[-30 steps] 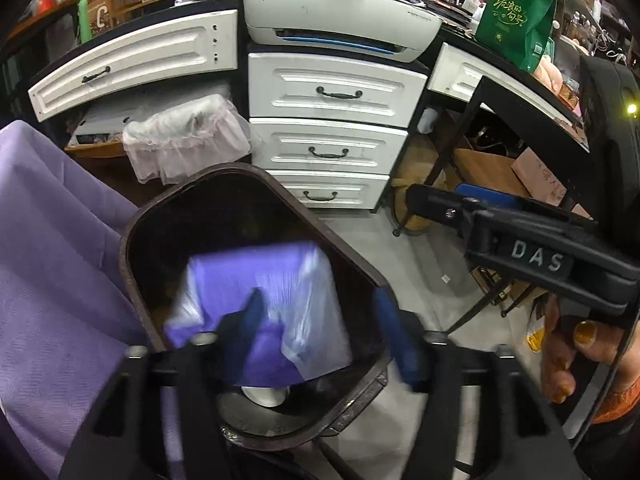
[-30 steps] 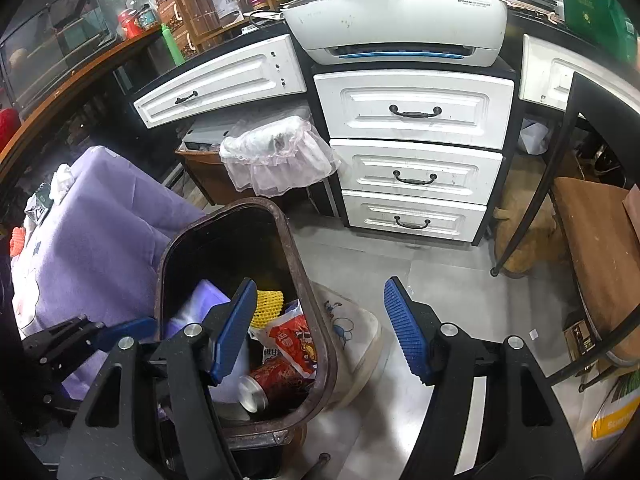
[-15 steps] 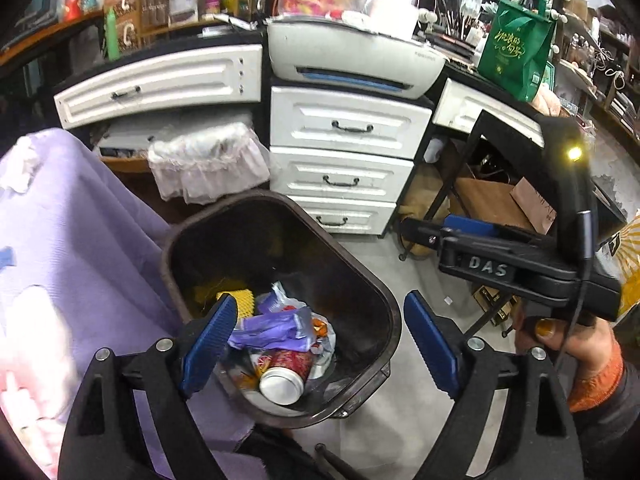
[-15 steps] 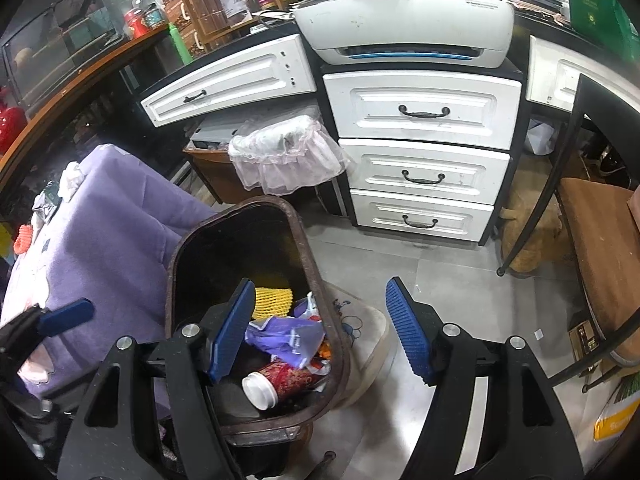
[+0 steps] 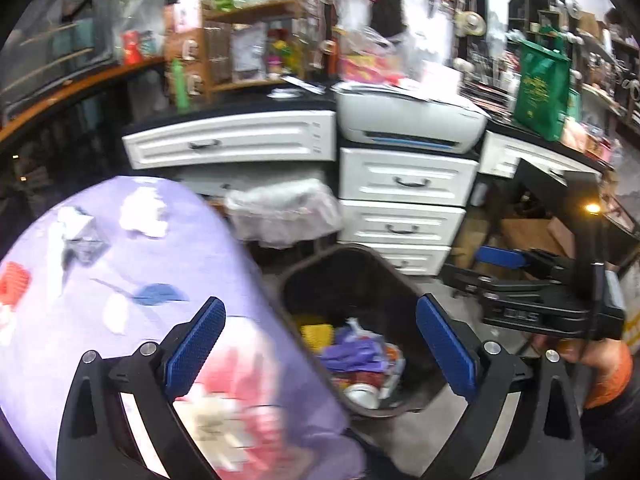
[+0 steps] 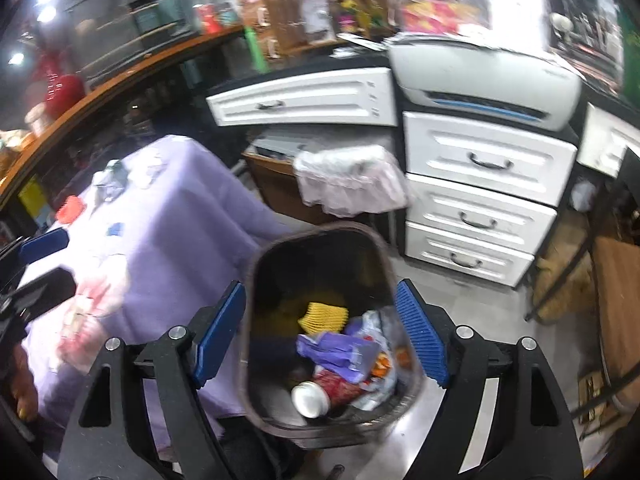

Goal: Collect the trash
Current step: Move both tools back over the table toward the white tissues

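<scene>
A dark brown trash bin (image 5: 304, 280) (image 6: 256, 264) stands on the floor beside a table with a purple cloth (image 5: 192, 248) (image 6: 192, 200). Inside lie a purple bag (image 6: 340, 352), a yellow foam net (image 6: 324, 314) and a red can (image 6: 320, 394). Loose trash lies on the cloth: white crumpled paper (image 5: 142, 212), a red piece (image 5: 14, 282) (image 6: 70, 208), a blue scrap (image 5: 158, 292). My left gripper (image 5: 320, 344) is open and empty over the table edge and bin. My right gripper (image 6: 320, 332) is open and empty above the bin; it also shows in the left wrist view (image 5: 500, 258).
White drawers (image 6: 480, 200) with a printer (image 6: 480, 76) on top stand behind the bin. A white lace-covered item (image 6: 348, 180) sits under the desk. A green bag (image 5: 540, 88) is on the right counter. A dark chair frame (image 6: 580, 240) stands at right.
The purple bag left my left gripper and now lies in the bin. My left gripper opened and swung left and up toward the table. My right gripper shifted over the bin.
</scene>
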`<state>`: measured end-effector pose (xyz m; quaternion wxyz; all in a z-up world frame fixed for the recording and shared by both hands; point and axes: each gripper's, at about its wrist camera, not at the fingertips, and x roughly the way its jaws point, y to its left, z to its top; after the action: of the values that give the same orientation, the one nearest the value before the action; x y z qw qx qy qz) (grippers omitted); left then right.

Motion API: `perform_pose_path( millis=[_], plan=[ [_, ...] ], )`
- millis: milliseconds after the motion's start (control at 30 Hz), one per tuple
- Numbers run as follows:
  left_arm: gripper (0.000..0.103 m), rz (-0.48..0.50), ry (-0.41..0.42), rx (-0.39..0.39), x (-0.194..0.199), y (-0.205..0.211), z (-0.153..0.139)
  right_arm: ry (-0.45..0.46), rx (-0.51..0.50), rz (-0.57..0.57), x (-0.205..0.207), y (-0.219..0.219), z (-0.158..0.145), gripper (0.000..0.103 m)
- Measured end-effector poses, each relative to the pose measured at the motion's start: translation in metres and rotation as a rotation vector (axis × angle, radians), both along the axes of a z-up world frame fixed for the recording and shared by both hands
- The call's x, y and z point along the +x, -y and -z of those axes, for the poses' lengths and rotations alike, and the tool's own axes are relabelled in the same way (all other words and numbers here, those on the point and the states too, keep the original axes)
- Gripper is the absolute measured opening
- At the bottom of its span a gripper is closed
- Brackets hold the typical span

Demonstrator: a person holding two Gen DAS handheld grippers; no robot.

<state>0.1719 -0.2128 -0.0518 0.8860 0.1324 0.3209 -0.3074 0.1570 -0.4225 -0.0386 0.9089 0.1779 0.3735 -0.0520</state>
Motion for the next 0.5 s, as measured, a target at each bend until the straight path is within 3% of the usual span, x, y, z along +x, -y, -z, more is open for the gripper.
perform_pose_path(
  millis=[100,300,500],
  plan=[
    [0.096,-0.060,0.018,0.005,0.013,-0.022,-0.008,0.023,-0.015,-0.039,0.008,-0.015,-0.011,0.083],
    [0.096,-0.195,0.051,0.027,0.043,-0.079,-0.022,0.056,0.001,-0.112,0.036,-0.044,-0.027,0.084],
    [0.096,-0.316,0.031,0.051,0.076,-0.134,-0.020,0.072,0.007,-0.188,0.063,-0.079,-0.038,0.084]
  ],
)
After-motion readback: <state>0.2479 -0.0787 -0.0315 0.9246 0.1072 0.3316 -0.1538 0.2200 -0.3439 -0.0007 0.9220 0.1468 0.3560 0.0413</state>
